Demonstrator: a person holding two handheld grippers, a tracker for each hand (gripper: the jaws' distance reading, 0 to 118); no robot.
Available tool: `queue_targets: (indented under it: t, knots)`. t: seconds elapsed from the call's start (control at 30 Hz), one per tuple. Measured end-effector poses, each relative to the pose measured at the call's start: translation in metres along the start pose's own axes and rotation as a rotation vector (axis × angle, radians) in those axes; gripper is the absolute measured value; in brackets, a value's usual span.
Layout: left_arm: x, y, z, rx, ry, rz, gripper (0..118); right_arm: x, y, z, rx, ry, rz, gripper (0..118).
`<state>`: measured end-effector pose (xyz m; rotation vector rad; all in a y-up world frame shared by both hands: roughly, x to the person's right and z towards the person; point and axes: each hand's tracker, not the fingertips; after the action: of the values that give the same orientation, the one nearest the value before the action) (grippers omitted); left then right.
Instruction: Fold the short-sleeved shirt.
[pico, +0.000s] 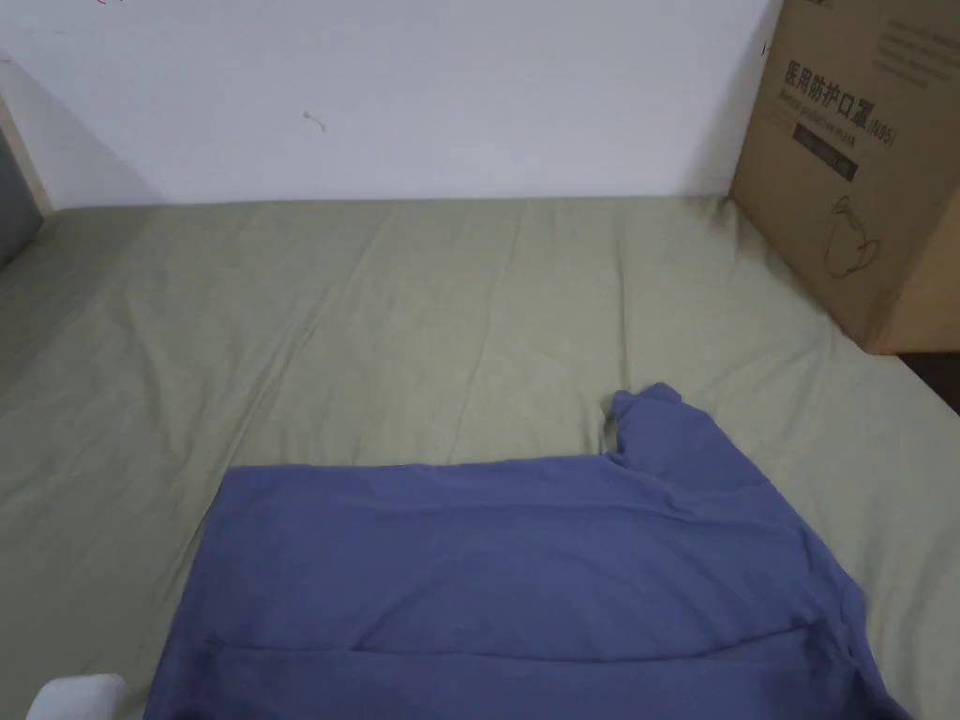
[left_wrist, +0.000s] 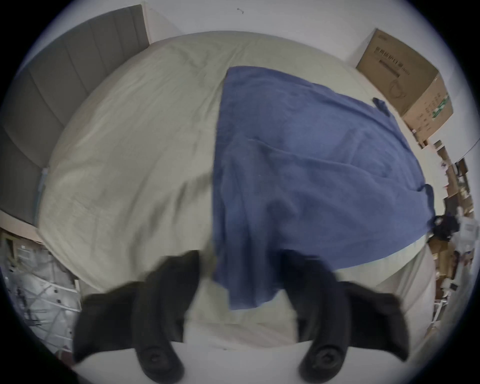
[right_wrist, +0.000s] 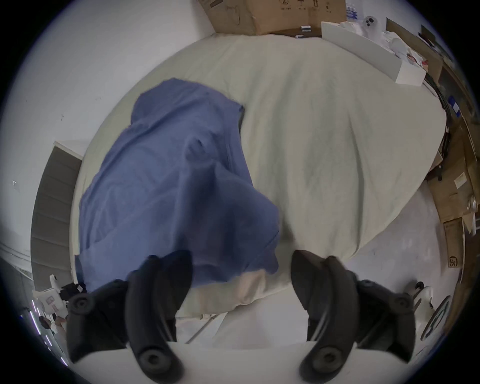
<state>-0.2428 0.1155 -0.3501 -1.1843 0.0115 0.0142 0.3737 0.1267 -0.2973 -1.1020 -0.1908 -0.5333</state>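
While the blue shirt (pico: 525, 572) lies spread on the bed sheet (pico: 394, 309), both grippers gape wide, holding nothing. Its hem corner hangs between the left gripper (left_wrist: 240, 278) jaws; the right gripper (right_wrist: 241, 270) hovers just beside its sleeve.

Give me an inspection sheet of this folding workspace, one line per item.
Surface: bed with wrinkled pale green sheet.
Job's things: blue short-sleeved shirt spread on the sheet, one sleeve sticking out toward the wall.
Clutter: cardboard box at the bed's far right corner.
Grippers: left gripper and right gripper both open, holding nothing.
Cables: dark cables beside the bed.
Surroundings: white wall, grey headboard, stacked boxes.
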Motion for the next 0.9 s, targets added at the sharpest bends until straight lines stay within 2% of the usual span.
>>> queue_targets:
  t: [0.03, 0.17, 0.2, 0.23, 0.27, 0.3, 0.33, 0.4, 0.5, 0.53, 0.6, 0.63, 0.67, 0.7, 0.73, 0.77, 0.8, 0.83, 0.87, 0.9]
  knots:
    - [0.000, 0.003, 0.008, 0.025, 0.012, -0.021, 86, -0.004, 0.005, 0.011, 0.038, 0.004, 0.017, 84]
    - [0.004, 0.026, 0.043, 0.155, -0.008, 0.013, 85, -0.031, 0.031, 0.048, 0.166, -0.023, 0.147, 83]
    - [0.006, 0.033, 0.049, 0.185, -0.031, 0.033, 82, -0.040, 0.036, 0.055, 0.189, -0.022, 0.171, 82]
    - [0.009, 0.040, 0.053, 0.215, -0.062, 0.067, 71, -0.050, 0.041, 0.058, 0.207, -0.025, 0.194, 79]
    - [0.013, 0.046, 0.054, 0.243, -0.092, 0.098, 41, -0.059, 0.046, 0.059, 0.228, -0.024, 0.226, 58]
    - [0.018, 0.052, 0.051, 0.259, -0.125, 0.101, 12, -0.069, 0.048, 0.057, 0.246, -0.026, 0.254, 28]
    - [0.022, 0.058, 0.044, 0.260, -0.128, 0.106, 1, -0.078, 0.050, 0.051, 0.262, -0.041, 0.262, 1]
    - [0.036, 0.068, 0.025, 0.210, -0.101, 0.081, 0, -0.088, 0.052, 0.024, 0.213, -0.077, 0.256, 0]
    - [0.049, 0.073, 0.003, 0.168, -0.142, 0.083, 0, -0.094, 0.050, -0.016, 0.108, -0.021, 0.197, 0]
    - [0.051, 0.077, 0.000, 0.152, -0.157, 0.078, 0, -0.095, 0.053, -0.030, 0.075, 0.007, 0.217, 0]
    - [0.055, 0.086, -0.005, 0.157, -0.155, 0.062, 0, -0.108, 0.066, -0.042, 0.092, -0.026, 0.255, 0]
    - [0.055, 0.092, -0.007, 0.158, -0.144, 0.047, 0, -0.115, 0.079, -0.047, 0.099, -0.007, 0.314, 0]
    - [0.055, 0.100, -0.008, 0.158, -0.136, 0.044, 0, -0.115, 0.095, -0.055, 0.100, 0.004, 0.343, 0]
    - [0.054, 0.107, -0.009, 0.161, -0.129, 0.047, 0, -0.121, 0.114, -0.060, 0.100, -0.002, 0.339, 3]
    - [0.053, 0.114, -0.010, 0.170, -0.134, 0.052, 0, -0.126, 0.135, -0.066, 0.101, 0.003, 0.339, 14]
    - [0.052, 0.120, -0.011, 0.177, -0.144, 0.059, 0, -0.130, 0.158, -0.074, 0.098, 0.010, 0.346, 47]
    - [0.051, 0.126, -0.011, 0.180, -0.153, 0.072, 0, -0.132, 0.180, -0.085, 0.097, 0.007, 0.344, 72]
    - [0.051, 0.130, -0.013, 0.188, -0.157, 0.077, 0, -0.135, 0.204, -0.097, 0.098, 0.000, 0.346, 85]
    - [0.052, 0.133, -0.015, 0.189, -0.158, 0.079, 0, -0.137, 0.222, -0.106, 0.102, -0.008, 0.349, 85]
    - [0.055, 0.136, -0.016, 0.185, -0.156, 0.079, 0, -0.139, 0.242, -0.118, 0.109, -0.058, 0.333, 85]
